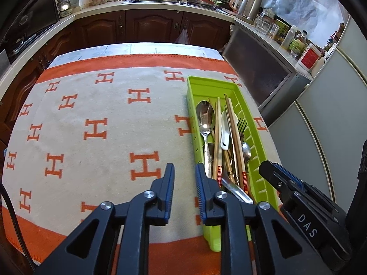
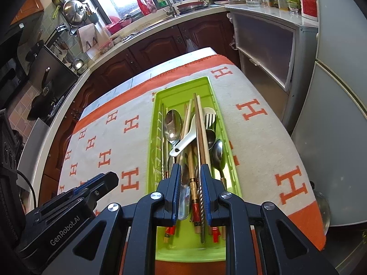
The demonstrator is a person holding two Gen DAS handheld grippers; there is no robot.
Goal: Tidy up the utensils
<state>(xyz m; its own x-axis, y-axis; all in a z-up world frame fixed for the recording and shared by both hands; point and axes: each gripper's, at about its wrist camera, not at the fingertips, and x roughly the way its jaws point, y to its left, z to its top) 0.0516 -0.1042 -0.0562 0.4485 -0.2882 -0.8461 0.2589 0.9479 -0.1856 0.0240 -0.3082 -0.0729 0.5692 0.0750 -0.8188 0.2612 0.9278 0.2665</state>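
Utensils lie heaped in the green tray (image 2: 214,105), which sits lengthwise on the orange-and-cream towel (image 1: 91,105) covering my worktop, its long axis running straight away from me toward the sink counter (image 1: 149,5). Nearly everything in the tray follows that same axis. The big metal spoon (image 2: 173,126) lies with its bowl at the tray's far half and its handle toward me. The white ceramic spoon (image 2: 187,141) is the exception, lying slantwise across the others with its handle end toward the tray's left wall. The wooden chopsticks (image 2: 199,123) point their thin tips to the tray's far end, with red-banded butts at the near end. A fork (image 2: 209,118) shows its tines beside the tray's right wall, and a smaller spoon (image 2: 218,152) rests nearer me along that wall.

My right hand-held gripper (image 2: 190,183) hangs over the tray's near end, fingers parted with the utensil handles showing between them, clamping nothing. My left hand-held gripper (image 1: 184,178) hovers just left of the tray over the towel, fingers likewise apart and empty.
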